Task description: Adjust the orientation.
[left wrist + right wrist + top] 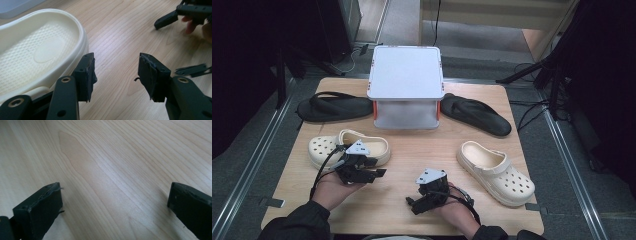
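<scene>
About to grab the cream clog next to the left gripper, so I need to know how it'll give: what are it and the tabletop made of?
The cream clog looks like moulded foam or soft plastic: matte, one piece, with a fine pimpled footbed and punched holes on the toe. Probably slightly squashy, though the look can't confirm that. The tabletop looks like pale wood or wood-look laminate: long grain lines under a smooth, faintly glossy finish.

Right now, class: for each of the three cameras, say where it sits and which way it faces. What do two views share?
High view: above the person's side, looking forward and down at the table; both forearms show.
Left gripper view: on the left gripper, facing the left cream clog; open jaws show.
Right gripper view: on the right gripper, facing bare wood; open jaws show.
Shared: high and left gripper views both show that clog.
</scene>
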Available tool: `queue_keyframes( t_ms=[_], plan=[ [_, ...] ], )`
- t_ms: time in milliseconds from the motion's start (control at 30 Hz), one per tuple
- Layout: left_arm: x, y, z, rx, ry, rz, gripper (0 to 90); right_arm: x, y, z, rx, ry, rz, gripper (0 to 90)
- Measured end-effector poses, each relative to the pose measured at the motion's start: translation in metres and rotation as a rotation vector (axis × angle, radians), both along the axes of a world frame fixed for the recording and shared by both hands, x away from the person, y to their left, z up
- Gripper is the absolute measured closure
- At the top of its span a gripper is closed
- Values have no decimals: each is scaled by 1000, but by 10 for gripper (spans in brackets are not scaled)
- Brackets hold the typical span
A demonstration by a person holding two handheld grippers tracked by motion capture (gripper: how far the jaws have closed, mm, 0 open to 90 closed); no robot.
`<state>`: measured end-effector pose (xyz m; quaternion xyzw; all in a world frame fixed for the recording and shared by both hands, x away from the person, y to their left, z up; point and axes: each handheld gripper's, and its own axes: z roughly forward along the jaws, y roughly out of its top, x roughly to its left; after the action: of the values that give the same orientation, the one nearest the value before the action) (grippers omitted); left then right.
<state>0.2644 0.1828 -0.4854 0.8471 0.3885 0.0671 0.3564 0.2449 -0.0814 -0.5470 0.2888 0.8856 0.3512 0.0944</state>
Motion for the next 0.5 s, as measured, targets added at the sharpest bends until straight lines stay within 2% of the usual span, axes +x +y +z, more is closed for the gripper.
queue_keyframes(
  t_ms=[67,100,133,167,233,267,300,333,367,400,433,500],
  plan=[
    [-1,-1,0,-2,-10,1,483,2,-2,8,43,6,-8,10],
    [-1,-1,0,-3,-6,-3,481,3,-4,13,66,22,7,76],
    [-1,-1,0,-3,-6,-3,480,3,-4,13,66,22,7,76],
    [-1,-2,-1,3,-3,-7,477,4,-9,25,112,35,45,202],
    [0,-2,-1,12,0,-9,474,2,-14,32,126,23,43,145],
    [0,-2,-1,12,0,-9,473,2,-14,32,126,23,43,145],
    [0,-3,-2,12,6,-8,473,0,-20,40,114,2,35,192],
    [0,-2,-1,11,7,-10,473,-2,-23,43,100,-22,51,286],
    [0,-2,-1,11,7,-10,472,-5,-26,47,69,-33,74,428],
    [0,-2,-1,11,6,-10,472,-5,-26,47,69,-33,74,428],
    [-1,-2,-1,1,11,-13,481,-7,-31,52,32,-38,85,446],
    [-1,-3,-1,-4,14,-14,485,-7,-36,56,58,-26,100,500]
  ],
)
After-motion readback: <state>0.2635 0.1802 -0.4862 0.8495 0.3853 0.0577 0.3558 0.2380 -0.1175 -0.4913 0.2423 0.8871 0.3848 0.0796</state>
